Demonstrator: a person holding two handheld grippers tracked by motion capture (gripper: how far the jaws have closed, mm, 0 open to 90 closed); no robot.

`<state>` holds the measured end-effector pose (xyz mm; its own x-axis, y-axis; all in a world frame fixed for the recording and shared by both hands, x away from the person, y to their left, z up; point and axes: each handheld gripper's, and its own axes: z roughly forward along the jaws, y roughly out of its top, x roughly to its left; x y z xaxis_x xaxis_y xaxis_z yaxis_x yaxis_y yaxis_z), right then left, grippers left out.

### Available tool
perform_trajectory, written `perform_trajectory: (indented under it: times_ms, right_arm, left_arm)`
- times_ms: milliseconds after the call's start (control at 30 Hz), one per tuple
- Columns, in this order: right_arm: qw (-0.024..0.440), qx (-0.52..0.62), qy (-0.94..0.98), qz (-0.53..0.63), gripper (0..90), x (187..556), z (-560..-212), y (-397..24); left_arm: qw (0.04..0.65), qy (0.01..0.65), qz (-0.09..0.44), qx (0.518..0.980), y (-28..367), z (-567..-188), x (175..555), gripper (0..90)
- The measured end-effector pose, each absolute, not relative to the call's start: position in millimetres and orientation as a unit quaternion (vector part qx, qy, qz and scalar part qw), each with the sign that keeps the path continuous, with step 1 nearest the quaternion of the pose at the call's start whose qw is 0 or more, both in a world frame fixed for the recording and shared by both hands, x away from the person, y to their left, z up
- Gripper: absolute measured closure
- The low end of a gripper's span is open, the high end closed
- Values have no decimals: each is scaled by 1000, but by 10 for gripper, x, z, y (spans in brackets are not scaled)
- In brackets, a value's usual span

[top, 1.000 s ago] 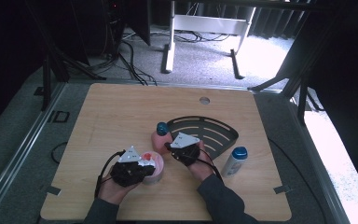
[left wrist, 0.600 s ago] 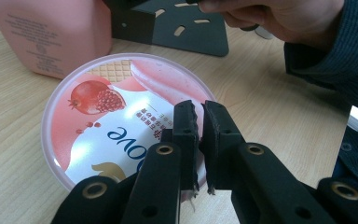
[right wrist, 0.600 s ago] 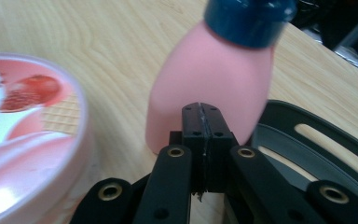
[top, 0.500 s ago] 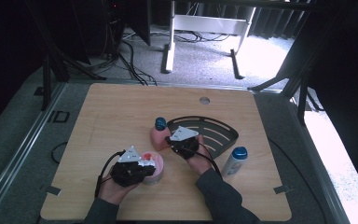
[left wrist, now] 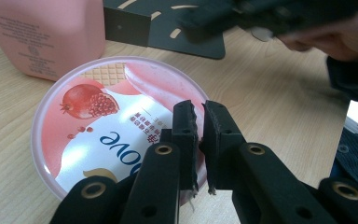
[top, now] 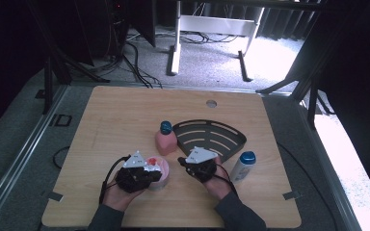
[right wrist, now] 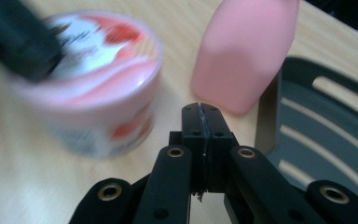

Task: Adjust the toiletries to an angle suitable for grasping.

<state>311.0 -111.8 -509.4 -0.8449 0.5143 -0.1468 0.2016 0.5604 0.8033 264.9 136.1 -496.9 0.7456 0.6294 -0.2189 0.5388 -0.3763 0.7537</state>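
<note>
- Two grippers flank the pink tub point(top: 157, 169): left gripper point(left wrist: 196, 122) hovers just over its lid, jaws nearly closed, empty; right gripper point(right wrist: 200, 111) fully closed, tub ahead-left.
- Tub seems rigid, light, with a slick lid; best grasped across its sidewall.

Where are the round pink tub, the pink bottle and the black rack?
Round pink tub point(left wrist: 116, 126), left gripper view, on its printed lid.
Pink bottle point(top: 165, 140), high view, on its body.
Black rack point(top: 211, 138), high view, on its slotted floor.
</note>
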Motion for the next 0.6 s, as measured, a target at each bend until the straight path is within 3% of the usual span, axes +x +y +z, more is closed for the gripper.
perform_trajectory:
  times_ms: [600]
  right_arm:
    - [192, 274, 852, 403, 898, 2566, -5236, -1996]
  left_arm:
    - [426, 354, 64, 830, 1342, -4957, 2637, 837]
